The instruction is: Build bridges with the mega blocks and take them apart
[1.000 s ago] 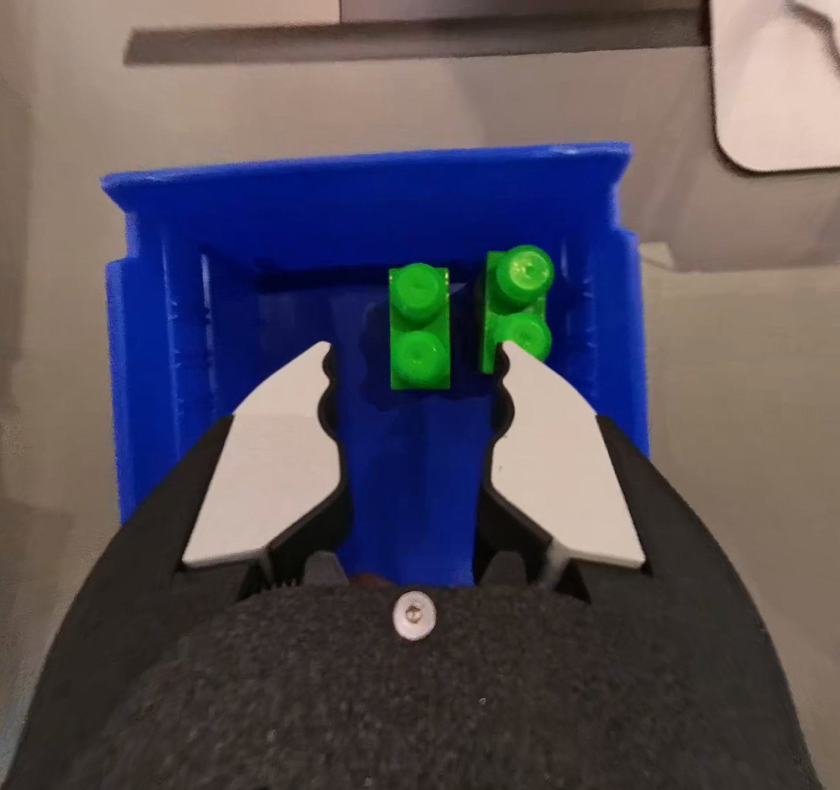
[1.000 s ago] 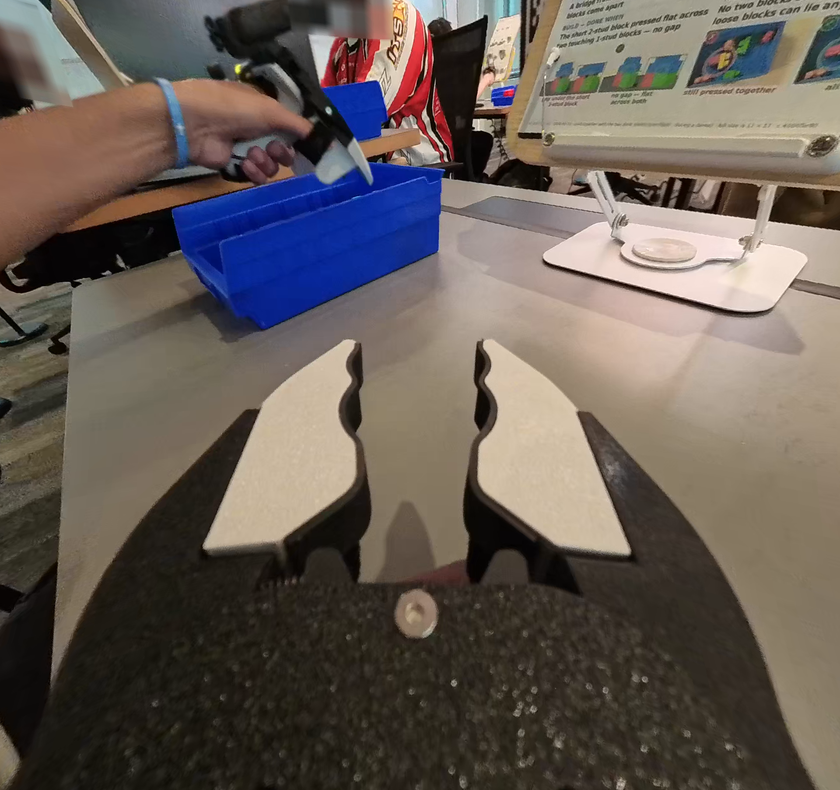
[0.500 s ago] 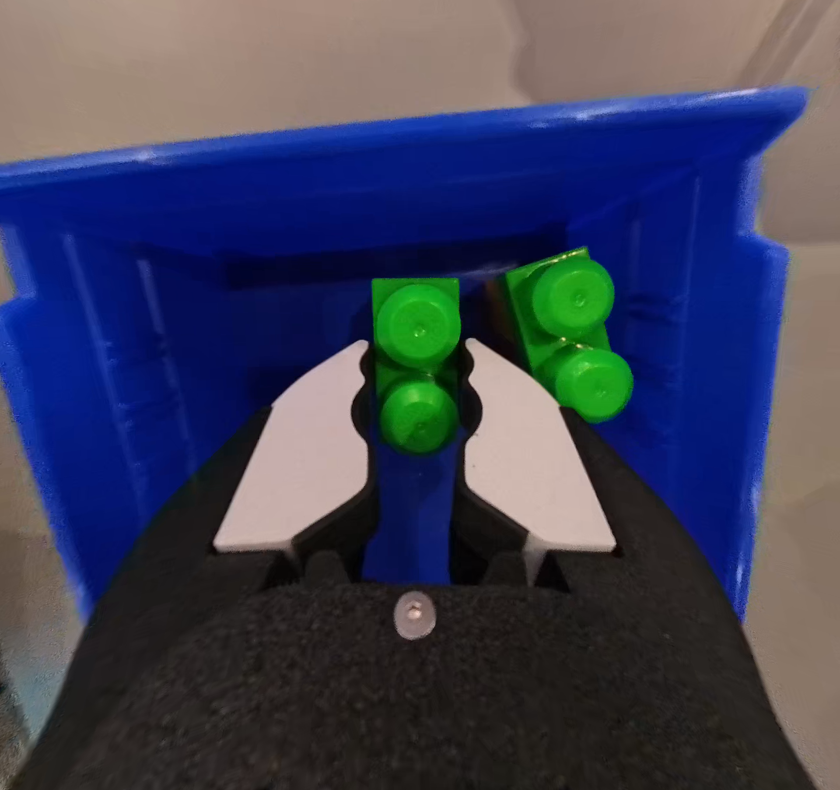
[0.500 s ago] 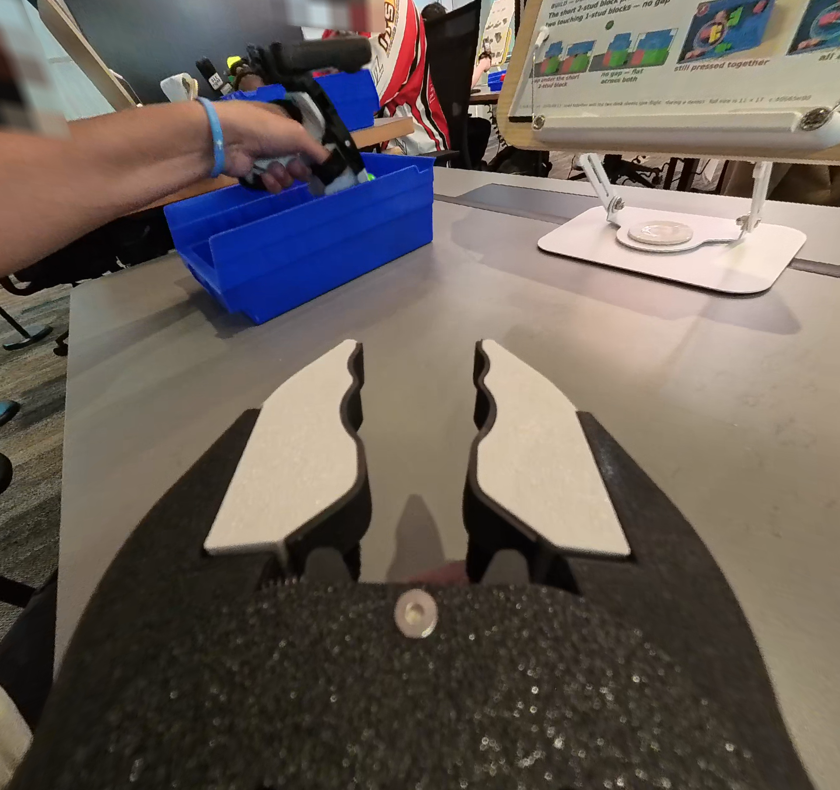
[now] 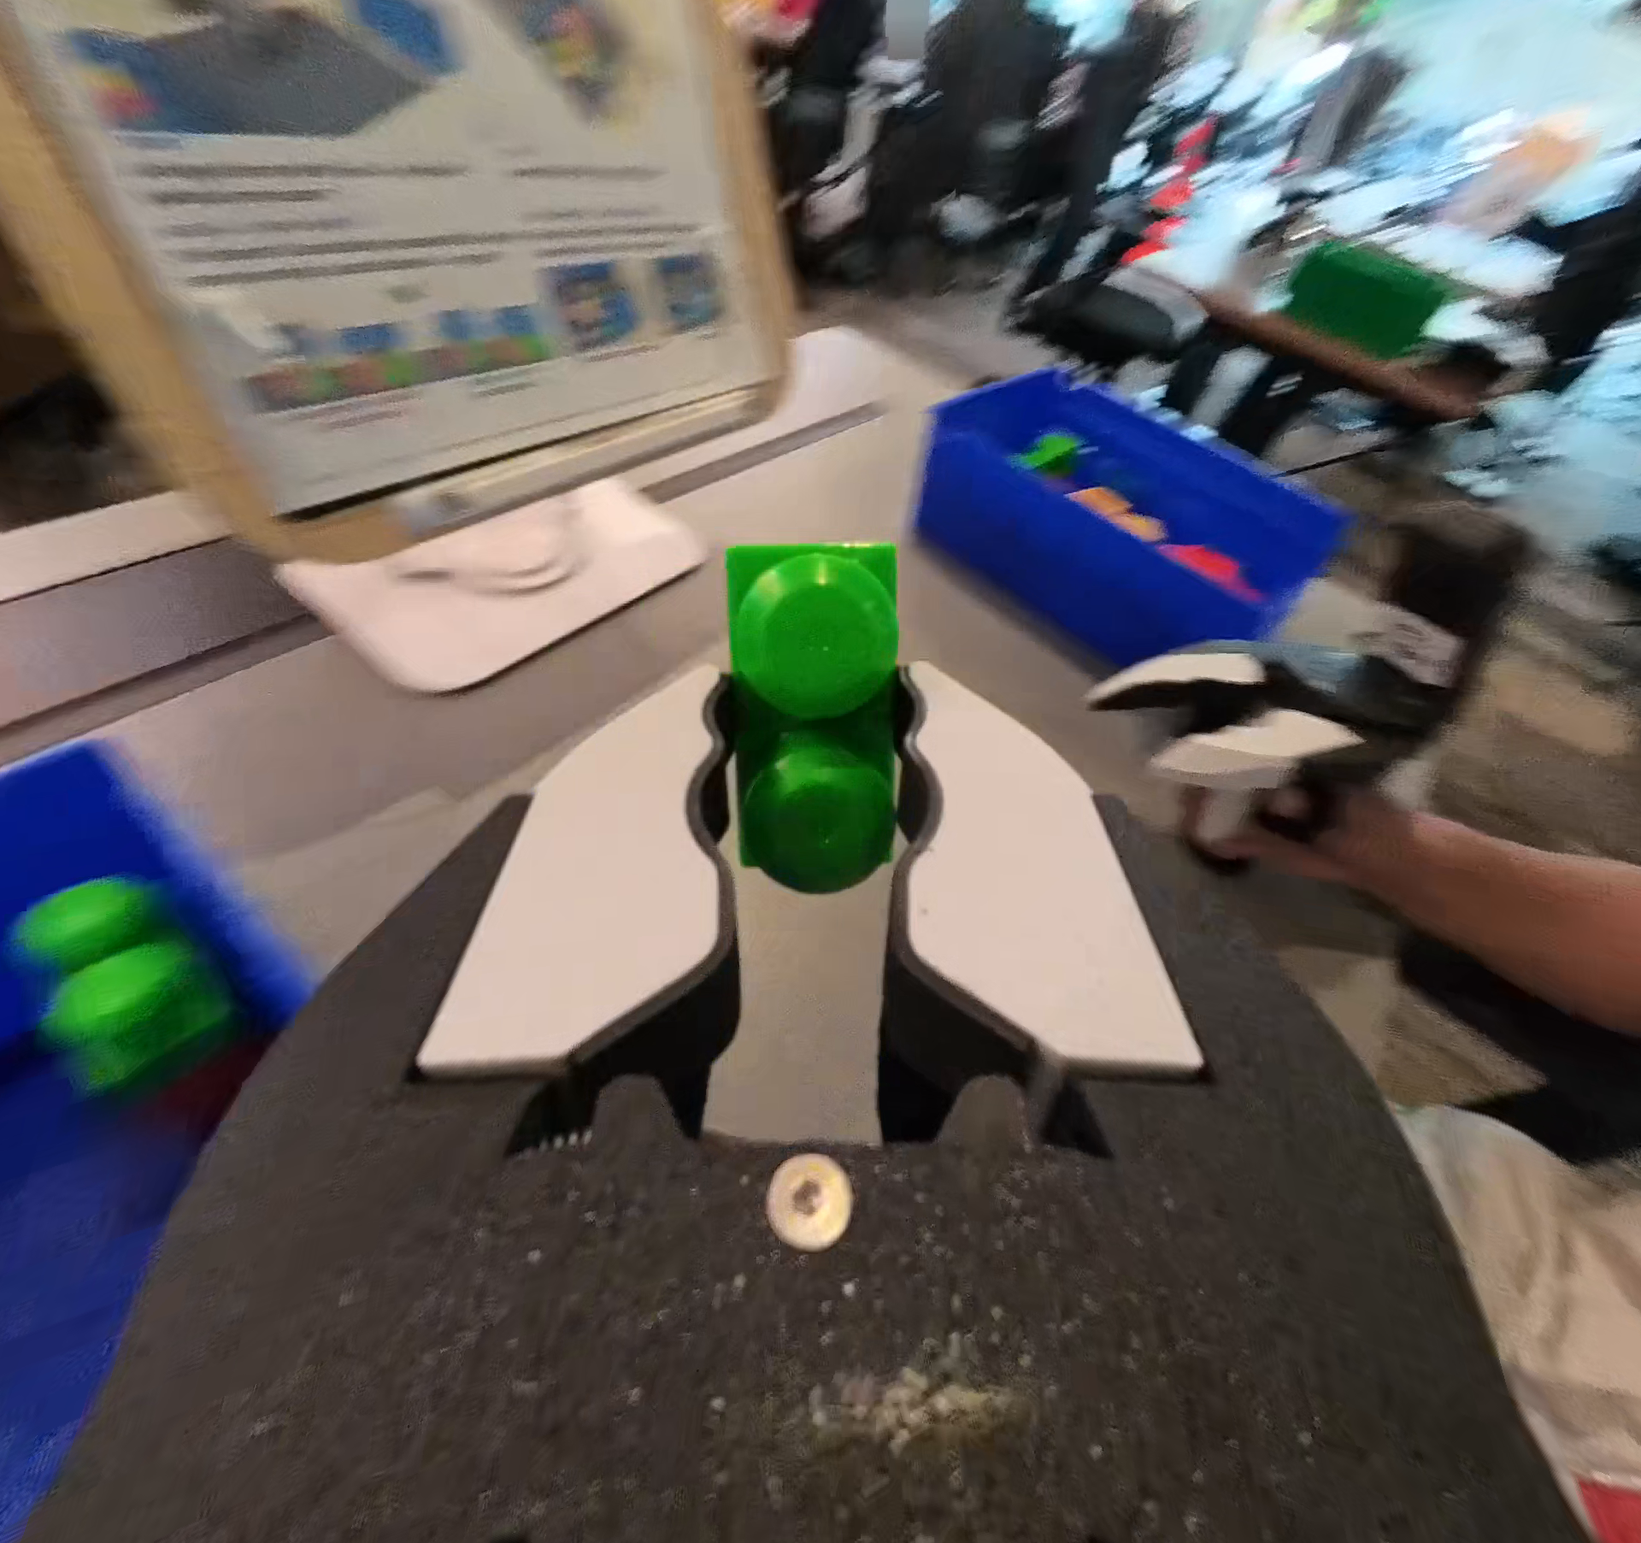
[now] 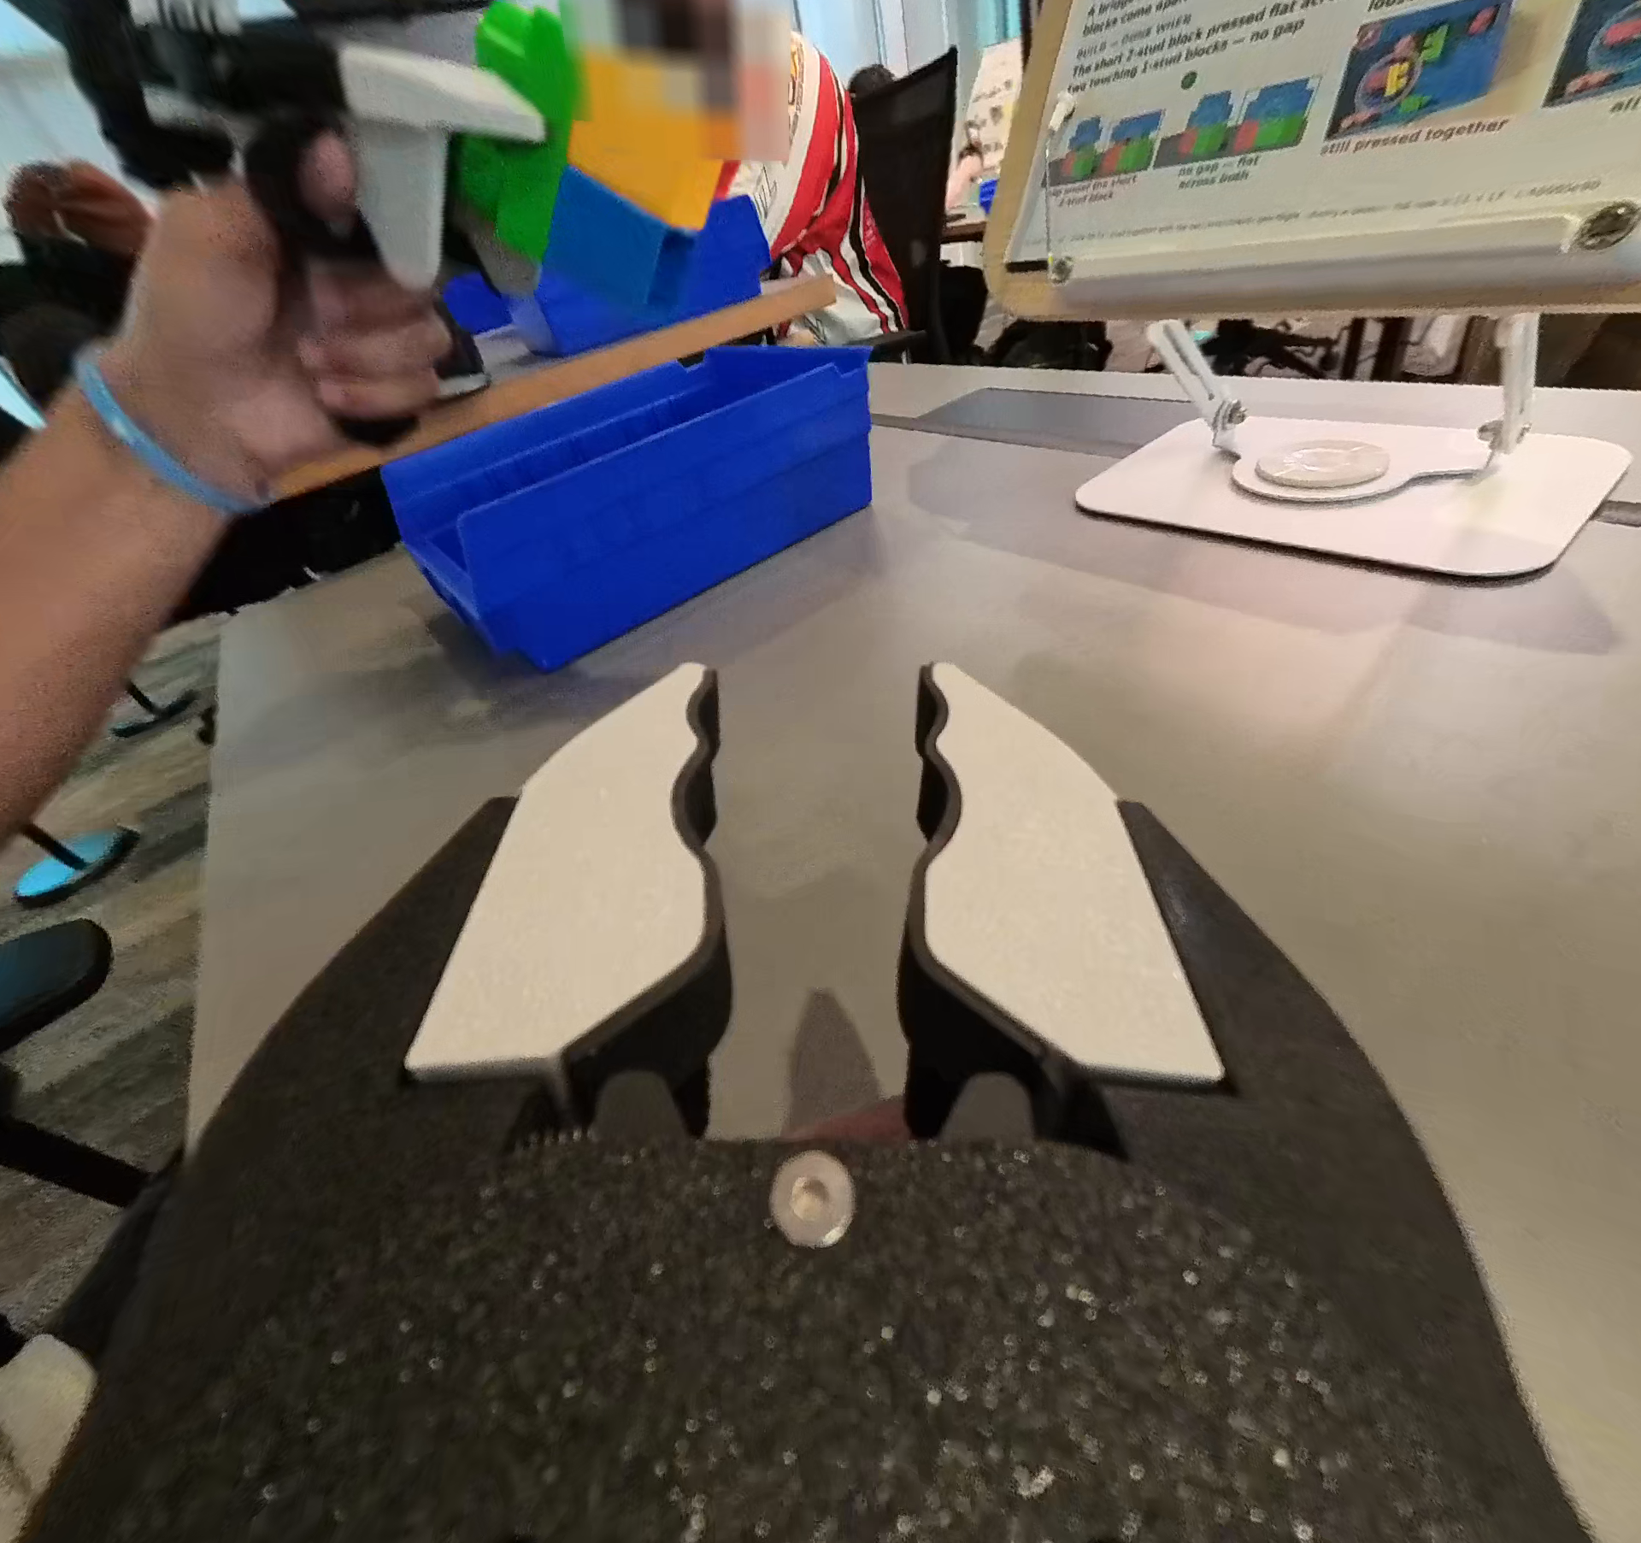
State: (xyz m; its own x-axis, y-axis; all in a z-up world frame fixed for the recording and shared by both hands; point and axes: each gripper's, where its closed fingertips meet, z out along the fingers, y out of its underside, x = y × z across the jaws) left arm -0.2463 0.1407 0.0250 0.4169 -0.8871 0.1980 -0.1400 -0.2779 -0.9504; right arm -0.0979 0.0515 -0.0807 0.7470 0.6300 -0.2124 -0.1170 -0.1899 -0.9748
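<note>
- Left wrist view: left gripper [image 5: 812,732] pinches green block [image 5: 810,701] by its flat sides, lifted above worktop [image 5: 293,754].
- Block looks light, rigid, smooth plastic; side grip seems safest, studs clear.
- Right gripper [image 6: 815,723] spread, empty, low over the worktop.
</note>
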